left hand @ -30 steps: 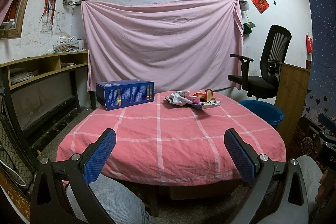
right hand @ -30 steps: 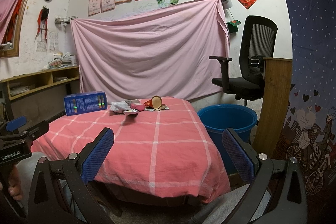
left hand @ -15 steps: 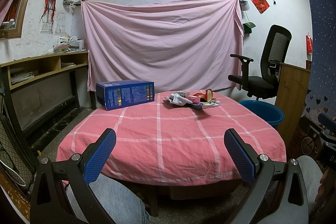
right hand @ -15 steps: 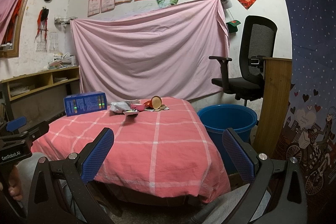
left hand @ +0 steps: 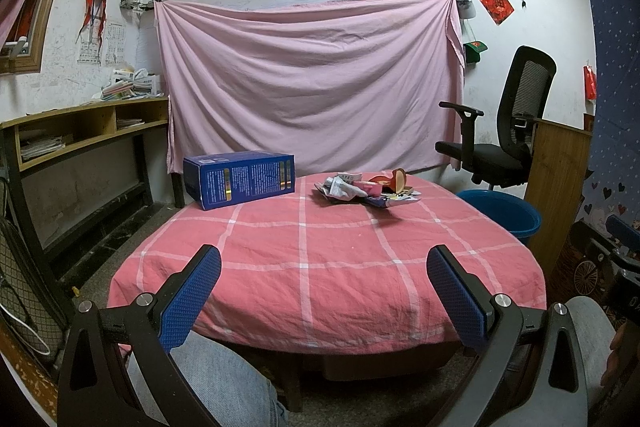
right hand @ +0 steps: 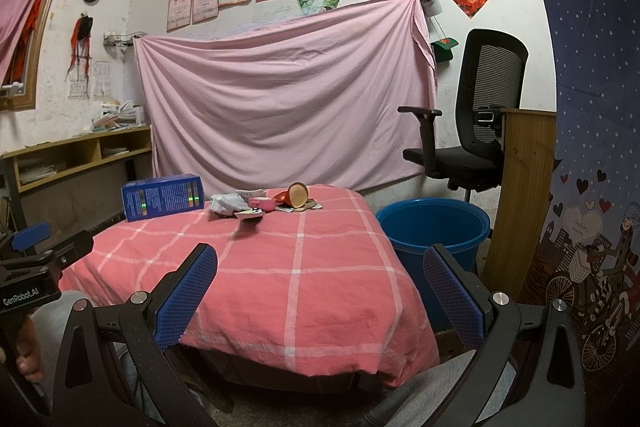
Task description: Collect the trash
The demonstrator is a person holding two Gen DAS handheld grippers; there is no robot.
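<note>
Trash (left hand: 366, 189) lies heaped in one pile toward the far edge of the surface (left hand: 320, 267), on the red checked cloth; the pile includes crumpled paper, a pink item and a tipped round container, with details too small to itemise. A blue box (left hand: 239, 179) lies near the far left corner, apart from the pile; whether it counts as trash cannot be judged. A blue bucket (right hand: 434, 227) stands on the floor just beside the right edge, evidently placed as the receptacle within reach of the right side. The left tool (left hand: 324, 291) has its fingers apart and empty, held before the near edge, well short of the pile. The right tool (right hand: 320, 287) is likewise spread and empty, near the near right corner. Collection is judged not yet begun; a forward reach is required.
</note>
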